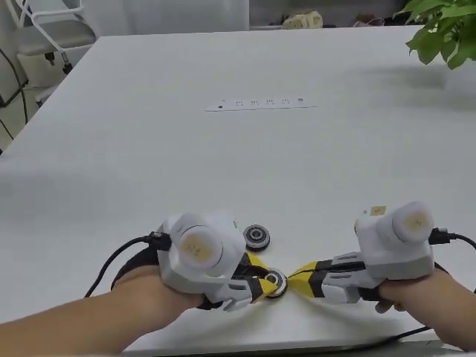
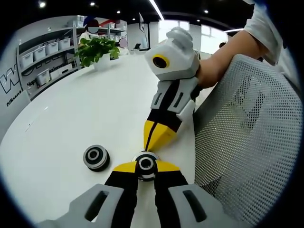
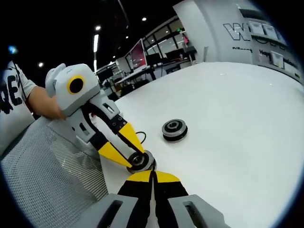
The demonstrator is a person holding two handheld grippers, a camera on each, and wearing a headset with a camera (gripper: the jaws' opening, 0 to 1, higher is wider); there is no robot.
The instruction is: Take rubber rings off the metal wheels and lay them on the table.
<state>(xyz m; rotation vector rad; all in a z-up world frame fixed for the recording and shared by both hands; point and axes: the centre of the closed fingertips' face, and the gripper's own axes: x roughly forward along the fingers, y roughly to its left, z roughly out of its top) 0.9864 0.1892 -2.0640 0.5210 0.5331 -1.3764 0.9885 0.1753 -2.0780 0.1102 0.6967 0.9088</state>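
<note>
A small metal wheel (image 1: 274, 282) with a black rubber ring on its rim sits near the table's front edge. My left gripper (image 1: 266, 284) is shut on it, one yellow tip on each side, as the left gripper view shows on the wheel (image 2: 146, 164). My right gripper (image 1: 292, 277) comes in from the right with its jaws together, pinching the ring at the wheel's rim (image 3: 141, 161). A second wheel (image 1: 256, 236) with its black ring lies flat just behind, apart from both grippers; it is also seen as the second wheel (image 2: 96, 157) and the second wheel (image 3: 174, 129).
The white table (image 1: 238, 163) stretches far ahead, with a flat row of small marks (image 1: 260, 102) mid-table. A green plant (image 1: 446, 33) stands at the far right corner. A mesh chair back (image 2: 247, 142) is close behind the front edge.
</note>
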